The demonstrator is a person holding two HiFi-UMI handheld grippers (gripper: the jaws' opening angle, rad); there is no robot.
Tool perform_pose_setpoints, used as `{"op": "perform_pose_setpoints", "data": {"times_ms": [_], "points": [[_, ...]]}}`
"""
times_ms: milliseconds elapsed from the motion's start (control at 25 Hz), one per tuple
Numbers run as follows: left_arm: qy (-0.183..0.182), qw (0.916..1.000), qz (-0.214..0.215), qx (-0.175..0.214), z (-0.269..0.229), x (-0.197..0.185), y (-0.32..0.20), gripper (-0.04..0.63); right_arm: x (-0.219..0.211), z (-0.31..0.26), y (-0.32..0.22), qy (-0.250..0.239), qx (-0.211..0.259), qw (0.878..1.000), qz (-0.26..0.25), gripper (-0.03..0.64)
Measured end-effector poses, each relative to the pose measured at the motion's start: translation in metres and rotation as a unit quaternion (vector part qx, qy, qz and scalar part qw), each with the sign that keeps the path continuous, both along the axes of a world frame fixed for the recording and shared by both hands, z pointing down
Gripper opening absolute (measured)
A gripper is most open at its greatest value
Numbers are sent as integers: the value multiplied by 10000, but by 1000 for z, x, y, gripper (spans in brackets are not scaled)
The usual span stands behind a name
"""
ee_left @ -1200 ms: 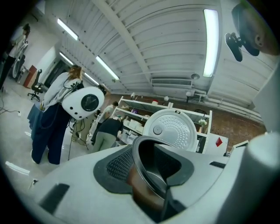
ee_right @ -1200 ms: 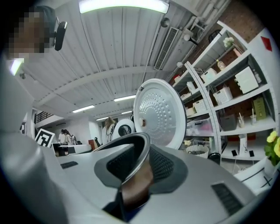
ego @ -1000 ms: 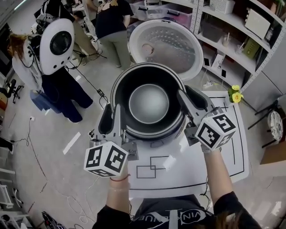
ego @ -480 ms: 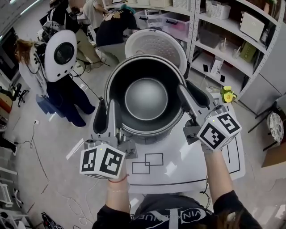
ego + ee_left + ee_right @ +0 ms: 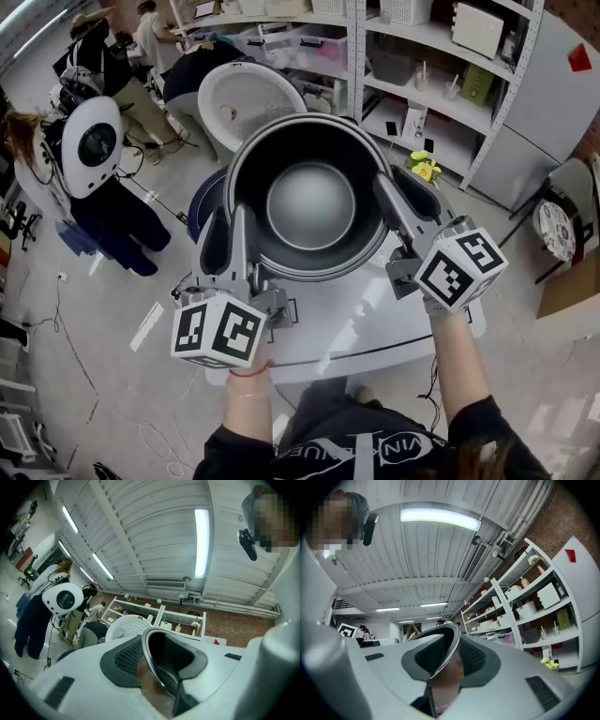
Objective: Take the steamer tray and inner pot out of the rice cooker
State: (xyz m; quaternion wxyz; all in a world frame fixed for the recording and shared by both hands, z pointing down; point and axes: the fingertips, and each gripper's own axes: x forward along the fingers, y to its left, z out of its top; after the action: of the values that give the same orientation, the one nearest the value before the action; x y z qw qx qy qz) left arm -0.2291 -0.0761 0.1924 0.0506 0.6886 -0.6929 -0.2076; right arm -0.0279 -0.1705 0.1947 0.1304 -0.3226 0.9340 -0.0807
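The dark inner pot (image 5: 309, 202), with its grey bottom showing, hangs in the air above the white table (image 5: 375, 323). My left gripper (image 5: 230, 246) is shut on the pot's left rim, and my right gripper (image 5: 405, 211) is shut on its right rim. In the left gripper view the metal rim (image 5: 157, 667) runs between the pads. The right gripper view shows the rim (image 5: 446, 660) clamped the same way. The rice cooker (image 5: 202, 214) stands behind and under the pot, mostly hidden, with its white lid (image 5: 246, 101) open.
Metal shelves (image 5: 441, 66) with boxes stand behind the table at the right. Yellow flowers (image 5: 424, 170) sit at the table's far corner. People and a white round-headed machine (image 5: 92, 145) stand at the left on the floor.
Both grippers have risen with the inner pot, lifting it out of the cooker. The cooker's body and open lid now show behind it to the left.
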Motion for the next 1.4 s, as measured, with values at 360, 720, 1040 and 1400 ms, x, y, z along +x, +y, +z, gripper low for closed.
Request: {"op": "perform_pose_setpoints", "data": {"times_ms": [360,720,1040,1400], "points": [[124,9972,654,-332,40,105,-4,133,116,42,23,152,-374,9970,654,97],[122,9899,1159,-808,95,186,-2,133,202,91,47,224,-768,9905,1114,97],[202,9804,1416,-1357,152,226,6,133,243,145,65,375,-1192,9831,1341,95],[207,9695,1574,-1868,199,242,12,133,260,197,76,513,-1650,9732,1519,92]]}}
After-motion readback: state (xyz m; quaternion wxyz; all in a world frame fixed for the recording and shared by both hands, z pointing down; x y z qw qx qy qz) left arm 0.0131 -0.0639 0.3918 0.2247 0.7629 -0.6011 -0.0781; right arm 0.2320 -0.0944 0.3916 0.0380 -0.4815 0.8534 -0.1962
